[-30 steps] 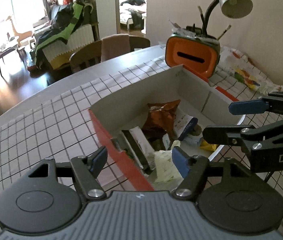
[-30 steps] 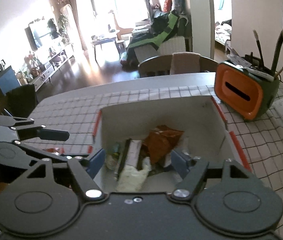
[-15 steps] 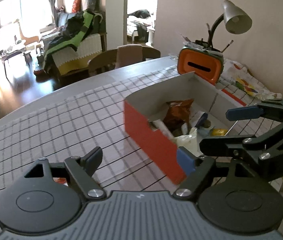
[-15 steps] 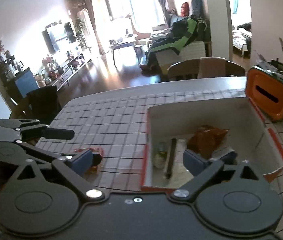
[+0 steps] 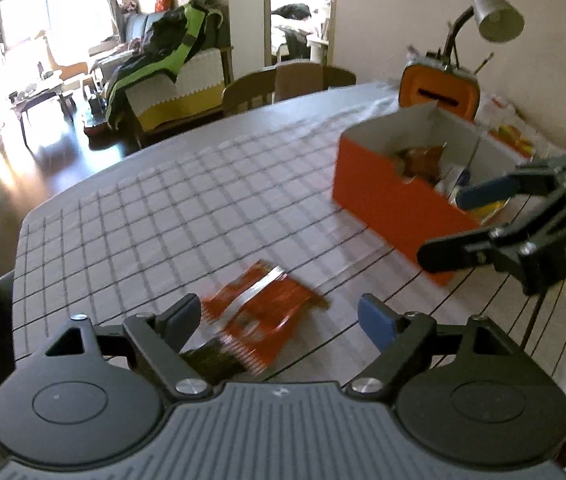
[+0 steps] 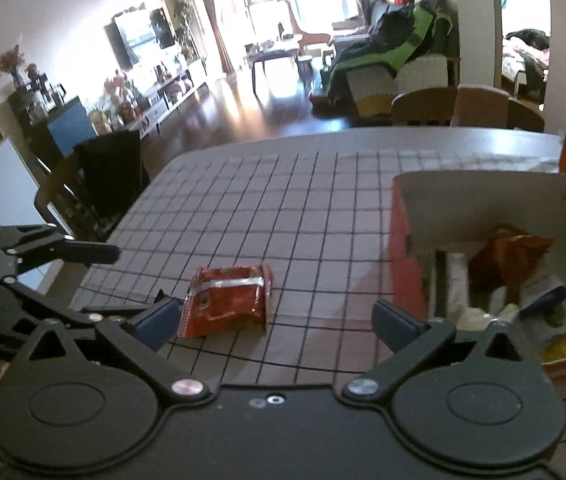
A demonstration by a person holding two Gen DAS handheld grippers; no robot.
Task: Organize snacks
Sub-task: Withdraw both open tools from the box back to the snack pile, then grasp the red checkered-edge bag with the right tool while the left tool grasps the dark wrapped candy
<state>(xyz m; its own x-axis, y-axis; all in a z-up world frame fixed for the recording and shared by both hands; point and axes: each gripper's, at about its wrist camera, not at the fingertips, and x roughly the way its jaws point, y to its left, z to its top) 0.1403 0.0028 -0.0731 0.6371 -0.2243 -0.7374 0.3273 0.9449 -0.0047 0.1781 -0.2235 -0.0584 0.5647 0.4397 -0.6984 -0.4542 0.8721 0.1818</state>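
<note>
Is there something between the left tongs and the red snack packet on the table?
Nothing visible. The red snack packet lies flat on the checked tablecloth, just ahead of the open left tongs, which have just been opening with nothing gripped.

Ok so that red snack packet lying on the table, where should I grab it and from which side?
Judging by how the red snack packet lies flat on the checked tablecloth, pinch a crimped end edge from above, angled down; the left gripper, open, looks nearest.

Two wrist fisheyes angled down, close over the checked table [image 5: 171, 208], sharing red packet [image 6: 225, 300] and box [image 5: 379, 184].
</note>
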